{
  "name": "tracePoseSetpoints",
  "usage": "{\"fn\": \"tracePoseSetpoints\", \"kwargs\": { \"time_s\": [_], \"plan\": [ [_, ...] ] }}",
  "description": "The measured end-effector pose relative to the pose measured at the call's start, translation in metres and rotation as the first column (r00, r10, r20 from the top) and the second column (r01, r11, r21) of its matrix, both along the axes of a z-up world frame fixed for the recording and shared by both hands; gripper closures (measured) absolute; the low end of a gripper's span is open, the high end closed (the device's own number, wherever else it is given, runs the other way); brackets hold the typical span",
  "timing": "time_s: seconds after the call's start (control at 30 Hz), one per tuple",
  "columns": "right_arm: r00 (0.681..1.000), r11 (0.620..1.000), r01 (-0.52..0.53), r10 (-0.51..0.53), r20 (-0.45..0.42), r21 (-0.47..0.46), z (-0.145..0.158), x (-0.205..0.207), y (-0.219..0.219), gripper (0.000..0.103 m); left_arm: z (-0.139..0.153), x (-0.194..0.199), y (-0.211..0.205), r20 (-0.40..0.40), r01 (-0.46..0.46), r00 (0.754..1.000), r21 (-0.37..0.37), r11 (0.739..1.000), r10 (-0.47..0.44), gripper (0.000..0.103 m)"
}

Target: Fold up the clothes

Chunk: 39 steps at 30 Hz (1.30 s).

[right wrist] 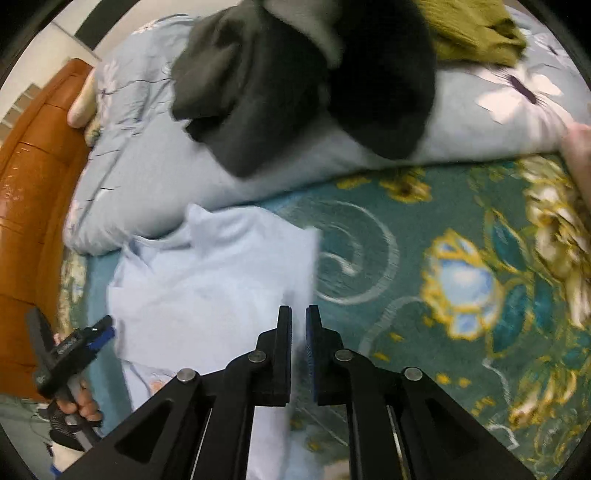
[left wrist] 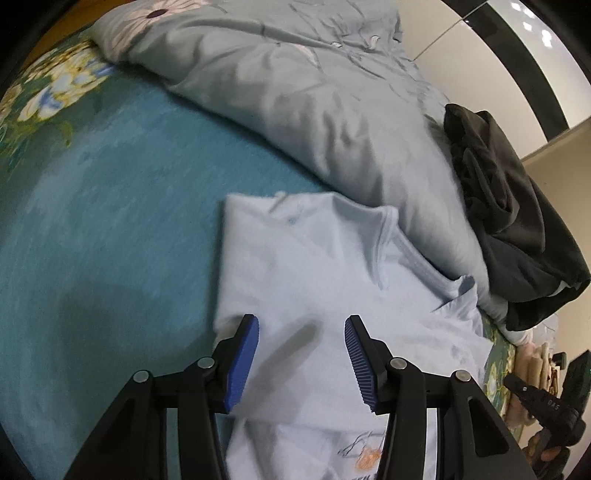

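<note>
A light blue T-shirt [left wrist: 314,266] lies partly folded on the teal bed sheet [left wrist: 110,240], its collar toward the duvet. My left gripper [left wrist: 301,354] hovers open over the shirt's lower half, with nothing between its blue pads. In the right wrist view the shirt [right wrist: 207,280] lies left of centre, and its right edge runs straight into the narrow gap of my right gripper [right wrist: 298,332], whose jaws are nearly together on that edge. The right gripper [left wrist: 535,398] also shows just past the shirt's right side. The left gripper [right wrist: 74,347] sits at the shirt's left edge, held by a hand [right wrist: 81,402].
A rumpled grey-blue duvet [left wrist: 295,92] borders the shirt on its far side. A dark garment [left wrist: 498,206] lies heaped on it, with an olive one [right wrist: 472,29] behind. An orange headboard [right wrist: 33,184] stands at the left. Flowered sheet [right wrist: 443,277] stretches to the right.
</note>
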State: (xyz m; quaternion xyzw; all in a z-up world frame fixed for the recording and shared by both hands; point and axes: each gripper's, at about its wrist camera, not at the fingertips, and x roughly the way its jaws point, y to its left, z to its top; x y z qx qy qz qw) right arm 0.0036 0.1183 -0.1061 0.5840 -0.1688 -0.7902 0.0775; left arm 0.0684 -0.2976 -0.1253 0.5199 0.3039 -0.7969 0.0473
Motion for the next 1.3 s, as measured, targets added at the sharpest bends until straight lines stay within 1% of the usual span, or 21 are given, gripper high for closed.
{"fn": "tracePoseSetpoints", "kwargs": {
  "time_s": [0.07,0.17,0.23,0.3,0.43,0.53,0.63,0.7,0.8,0.87,0.9,0.97,1.0,1.03,1.2,1.27,1.3],
  "plan": [
    [0.996,0.996,-0.083,0.084,0.009,-0.007,-0.005,-0.007,-0.027,0.095,0.0,-0.01,0.003,-0.006,0.016,1.0,-0.003,1.0,-0.016,0.05],
    [0.978,0.979,-0.202,0.203,0.04,-0.023,-0.019,-0.016,-0.064,0.095,-0.004,-0.019,0.003,0.001,0.025,1.0,-0.009,1.0,-0.025,0.05],
    [0.967,0.968,-0.25,0.251,0.05,-0.026,-0.027,-0.016,-0.078,0.095,-0.007,-0.02,0.0,0.005,0.022,1.0,-0.003,1.0,-0.022,0.05],
    [0.965,0.967,-0.256,0.256,0.061,-0.009,-0.033,-0.015,-0.078,0.094,-0.013,-0.018,-0.004,0.015,0.019,1.0,0.005,1.0,-0.019,0.05],
    [0.983,0.985,-0.162,0.156,0.1,0.052,-0.048,-0.011,-0.043,0.095,-0.021,-0.014,-0.011,0.006,0.002,1.0,0.043,0.999,-0.002,0.05],
    [0.99,0.997,-0.081,0.083,0.115,-0.018,-0.05,-0.007,-0.019,0.095,-0.023,-0.014,-0.011,0.005,-0.012,1.0,0.06,0.998,0.011,0.05],
    [0.993,0.998,-0.06,0.059,0.106,0.007,-0.042,-0.003,-0.013,0.094,-0.019,-0.014,-0.01,0.017,-0.019,1.0,0.064,0.998,0.018,0.05],
    [0.994,0.999,-0.047,0.048,0.101,-0.016,-0.036,0.002,-0.011,0.094,-0.012,-0.01,-0.008,0.023,-0.017,1.0,0.058,0.998,0.015,0.05],
    [0.994,1.0,-0.021,0.023,0.106,-0.023,-0.03,0.016,-0.003,0.094,0.002,0.007,-0.006,0.026,-0.001,1.0,0.023,1.0,0.0,0.05],
    [0.994,0.999,0.002,0.001,0.112,-0.032,-0.027,0.027,0.004,0.094,0.005,0.023,-0.011,0.034,-0.008,0.999,0.016,1.0,0.008,0.049],
    [0.993,0.999,0.02,-0.015,0.118,-0.043,-0.026,0.034,0.009,0.093,0.003,0.034,-0.015,0.048,-0.024,0.999,0.027,0.999,0.023,0.049],
    [0.99,0.998,0.046,-0.038,0.133,-0.053,-0.027,0.045,0.016,0.086,-0.002,0.055,-0.022,0.075,-0.053,0.996,0.049,0.997,0.05,0.049],
    [0.989,0.997,0.057,-0.049,0.14,-0.056,-0.028,0.05,0.018,0.08,-0.004,0.06,-0.022,0.085,-0.06,0.995,0.061,0.996,0.055,0.049],
    [0.988,0.996,0.062,-0.053,0.145,-0.058,-0.028,0.055,0.02,0.077,-0.007,0.065,-0.022,0.095,-0.066,0.994,0.073,0.995,0.059,0.049],
    [0.984,0.995,0.058,-0.042,0.175,-0.084,-0.025,0.074,0.02,0.076,-0.018,0.091,-0.021,0.145,-0.096,0.986,0.129,0.987,0.077,0.049],
    [0.981,0.993,0.053,-0.033,0.189,-0.102,-0.025,0.079,0.016,0.074,-0.019,0.097,-0.013,0.154,-0.072,0.987,0.134,0.988,0.051,0.049],
    [0.981,0.993,0.047,-0.026,0.194,-0.108,-0.024,0.083,0.014,0.071,-0.02,0.101,-0.01,0.16,-0.063,0.986,0.137,0.989,0.041,0.049]
  ]
}}
